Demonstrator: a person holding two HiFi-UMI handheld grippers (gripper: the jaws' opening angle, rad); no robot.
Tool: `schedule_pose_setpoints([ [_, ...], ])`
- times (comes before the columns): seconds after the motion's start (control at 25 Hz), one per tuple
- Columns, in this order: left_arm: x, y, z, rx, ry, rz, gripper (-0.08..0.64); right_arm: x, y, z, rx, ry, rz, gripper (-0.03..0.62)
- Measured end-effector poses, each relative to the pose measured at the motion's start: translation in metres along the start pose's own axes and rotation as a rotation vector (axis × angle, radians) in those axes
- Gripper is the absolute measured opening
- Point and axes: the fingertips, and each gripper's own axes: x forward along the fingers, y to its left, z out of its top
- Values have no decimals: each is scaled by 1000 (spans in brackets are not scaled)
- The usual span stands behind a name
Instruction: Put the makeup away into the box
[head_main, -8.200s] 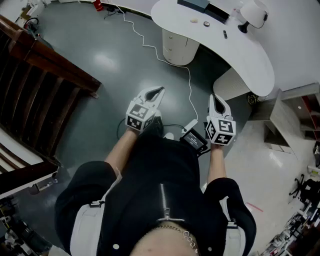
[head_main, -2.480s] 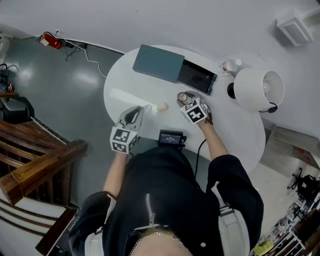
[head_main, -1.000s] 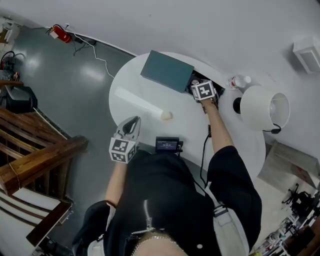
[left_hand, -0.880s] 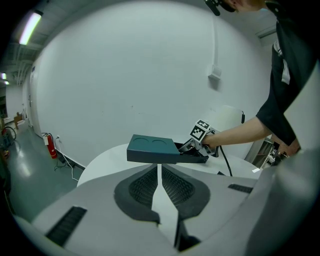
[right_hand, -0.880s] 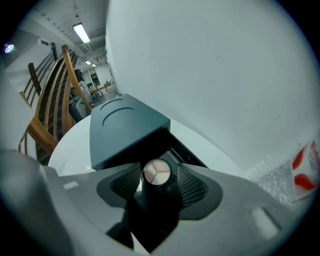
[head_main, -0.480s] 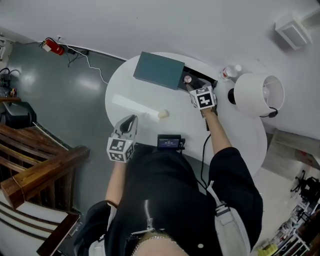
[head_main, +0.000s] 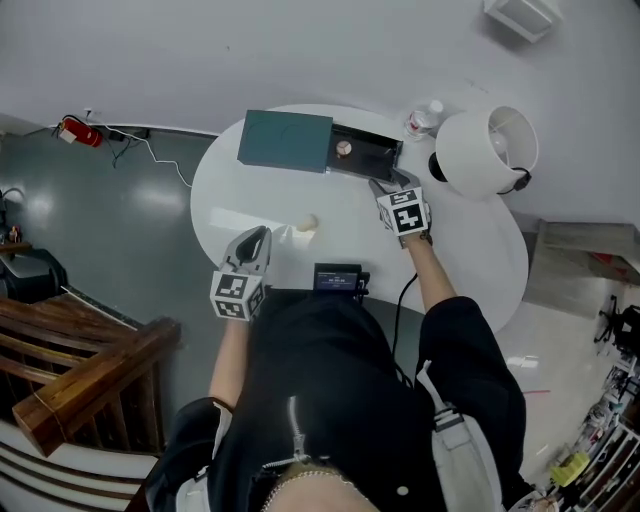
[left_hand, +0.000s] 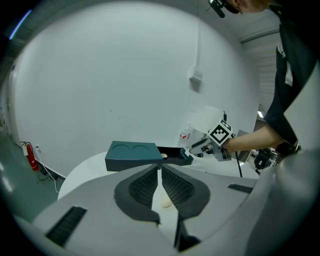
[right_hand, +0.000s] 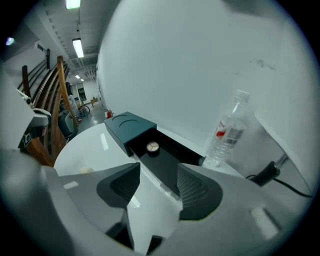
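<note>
- While your right hand-held gripper (head_main: 379, 184) hangs just beside the open drawer (head_main: 368, 158), its jaws stand apart with nothing between them.
- Your left hand-held gripper (head_main: 261, 234) sits at the near rim of the table (head_main: 470, 250). Its ribbed dark pads are closed to a thin slit and grip nothing.
- The box (head_main: 285, 140) is a flat teal rectangle with a matte look and two shallow round recesses pressed into its top. In the head view its long axis runs left to right along the far side of the table.
- The black drawer is slid out of the box's right end, towards the clear plastic bottle (head_main: 424, 118).
- One piece of makeup, a small round compact (head_main: 343, 148), lies flat in the drawer with its pale face up. It sits at the end nearest the teal sleeve.
- A second piece, a small rounded cream-coloured puff (head_main: 306, 223), rests on the bare tabletop, well apart from the box and nearer your left hand-held gripper.
- The table is glossy, white and round-ended.
</note>
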Motion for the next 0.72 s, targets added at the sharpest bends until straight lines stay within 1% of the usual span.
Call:
schedule_pose_setpoints([
  [0.24,3,-14,6,11,13,-26,15,-25,-5,-72,44,90,-35,225],
  [0.4,5,-18,-2,26,10,-52,15,-33,0,-117,62,158,-34,225],
  [0.56,3,-26,-4,29,22,-64,15,-35,8,-144,75,199,-14,212],
  [0.68,1,-29,-5,32,21,-66,14,-31,9,-161,84,226,-15,206],
  [0.72,0,-28,-6,33,21,-64,15,-29,9,-165,88,235,-19,192],
])
